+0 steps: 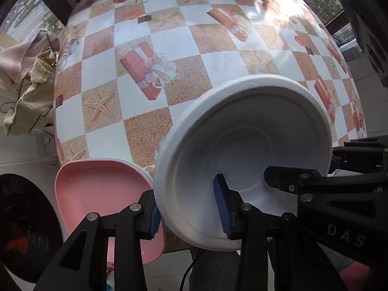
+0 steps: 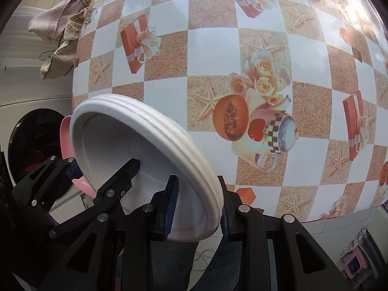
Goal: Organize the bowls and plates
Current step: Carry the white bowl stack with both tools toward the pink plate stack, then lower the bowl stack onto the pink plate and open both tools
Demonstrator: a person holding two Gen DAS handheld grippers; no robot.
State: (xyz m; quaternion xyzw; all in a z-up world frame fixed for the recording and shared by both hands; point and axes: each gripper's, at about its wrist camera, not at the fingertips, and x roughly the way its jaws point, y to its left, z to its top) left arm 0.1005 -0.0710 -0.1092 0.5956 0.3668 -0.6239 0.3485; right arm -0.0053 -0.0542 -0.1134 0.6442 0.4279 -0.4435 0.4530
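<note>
Lettering "DAS" point(image 1: 345, 236) marks the right claw point(image 2: 197, 208); both claws grip the white bowls point(image 1: 242, 160).

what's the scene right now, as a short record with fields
held item: stack of white foam bowls, tilted, lifted off the table
left gripper: clamped on the stack's near rim
right gripper: clamped on the rim at the other side
pink plate: beside the stack at the table's near edge, overhanging it, not gripped
table: checkered cloth printed with starfish and gift boxes
off the table: rumpled cloths at its far left side
</note>
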